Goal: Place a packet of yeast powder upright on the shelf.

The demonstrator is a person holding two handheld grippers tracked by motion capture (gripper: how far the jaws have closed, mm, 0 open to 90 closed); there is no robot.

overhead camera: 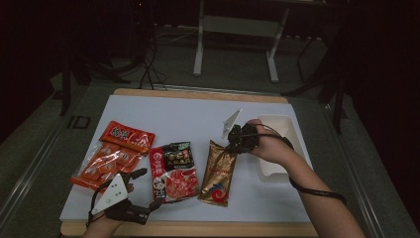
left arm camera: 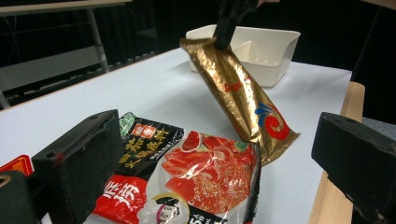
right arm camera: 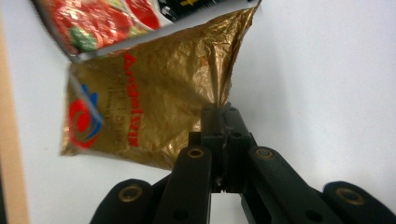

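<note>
Right claw (overhead camera: pixel 233 145) pinches the far top edge of the gold pouch (overhead camera: pixel 218 173), jaws pressed together on the foil; the right gripper view shows them clamped on that crinkled edge. Seen from the left gripper view, the pouch hangs tilted, its near bottom end touching the table (overhead camera: pixel 198 111) just right of the middle.

Going by size: the white table on its wooden base carries everything. A white tray (overhead camera: pixel 282 126) sits at the far right, just behind the right hand (overhead camera: pixel 270 148). On the left lies an orange-red pack (overhead camera: pixel 111 156). In the middle lies a red and black pack (overhead camera: pixel 173 171), its right edge just beside the gold pouch.

Left claw (overhead camera: pixel 143 191) rests at the near left edge, jaws spread wide and holding nothing, pointing toward the middle pack.
</note>
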